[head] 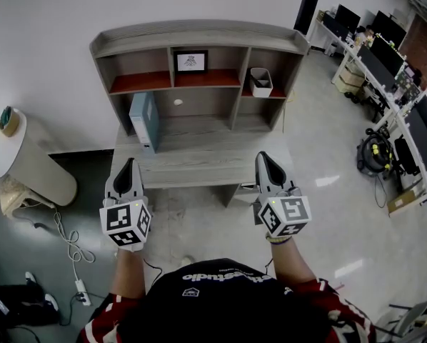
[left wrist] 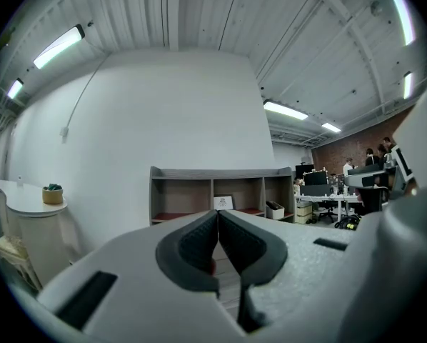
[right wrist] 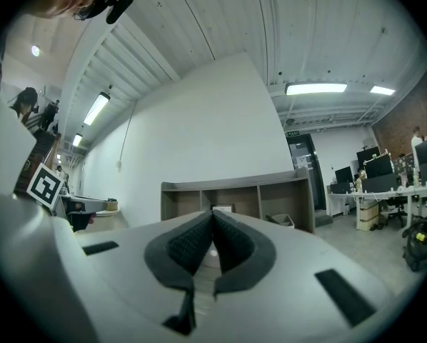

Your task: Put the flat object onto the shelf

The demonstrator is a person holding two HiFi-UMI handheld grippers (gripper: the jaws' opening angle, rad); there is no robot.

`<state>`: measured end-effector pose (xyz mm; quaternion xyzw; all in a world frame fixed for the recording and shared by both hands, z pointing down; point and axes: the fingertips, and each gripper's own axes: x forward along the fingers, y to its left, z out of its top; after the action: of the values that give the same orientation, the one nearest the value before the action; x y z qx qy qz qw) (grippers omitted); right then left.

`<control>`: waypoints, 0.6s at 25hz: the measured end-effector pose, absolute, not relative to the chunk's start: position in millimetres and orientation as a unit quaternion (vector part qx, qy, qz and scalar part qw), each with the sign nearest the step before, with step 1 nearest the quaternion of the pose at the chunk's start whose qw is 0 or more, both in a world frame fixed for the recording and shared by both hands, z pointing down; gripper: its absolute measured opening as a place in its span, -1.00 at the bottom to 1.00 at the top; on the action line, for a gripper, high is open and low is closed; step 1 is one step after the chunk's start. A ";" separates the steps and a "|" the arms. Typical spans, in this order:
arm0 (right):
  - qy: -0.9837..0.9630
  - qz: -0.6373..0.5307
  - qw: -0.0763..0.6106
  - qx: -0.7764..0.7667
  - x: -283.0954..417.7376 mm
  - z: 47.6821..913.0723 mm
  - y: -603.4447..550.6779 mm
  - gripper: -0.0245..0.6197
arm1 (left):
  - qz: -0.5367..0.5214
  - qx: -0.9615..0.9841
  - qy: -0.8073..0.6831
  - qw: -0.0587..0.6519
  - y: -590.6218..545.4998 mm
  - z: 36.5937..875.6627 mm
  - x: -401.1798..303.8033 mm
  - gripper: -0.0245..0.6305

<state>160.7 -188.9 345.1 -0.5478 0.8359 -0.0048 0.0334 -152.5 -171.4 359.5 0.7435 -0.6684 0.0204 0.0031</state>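
Both grippers hover level in front of a grey wooden desk (head: 199, 159) with a compartmented shelf unit (head: 199, 38) on top. The left gripper (head: 128, 163) has its jaws pressed together with nothing between them, and the right gripper (head: 262, 157) is likewise closed and empty. The task's thing, a flat blue-grey panel (head: 143, 120), perhaps a book or slim case, stands upright on the desk's left side below the red-brown shelf boards. A small framed picture (head: 191, 61) sits in the middle compartment, and a white bin (head: 260, 81) in the right one.
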 end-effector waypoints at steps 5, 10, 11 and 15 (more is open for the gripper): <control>0.836 -0.003 0.030 -0.548 162.8 345.9 -185.7 -0.91 | 0.015 0.744 -0.668 0.007 -168.6 360.5 -150.0 -0.90; 0.834 0.001 0.024 -0.550 162.6 346.0 -183.9 -0.91 | 0.010 0.752 -0.659 0.013 -167.5 361.2 -147.7 -0.91; 0.834 0.001 0.024 -0.551 162.2 345.9 -184.0 -0.91 | 0.007 0.755 -0.656 0.013 -167.4 361.3 -147.1 -0.91; 0.832 0.003 0.023 -0.554 161.6 345.5 -183.3 -0.91 | 0.004 0.758 -0.652 0.014 -166.9 361.9 -146.3 -0.91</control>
<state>161.6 -183.3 345.5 -0.5541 0.8321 0.0029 0.0234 -146.3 -166.9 361.9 0.7582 -0.6519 0.0037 0.0142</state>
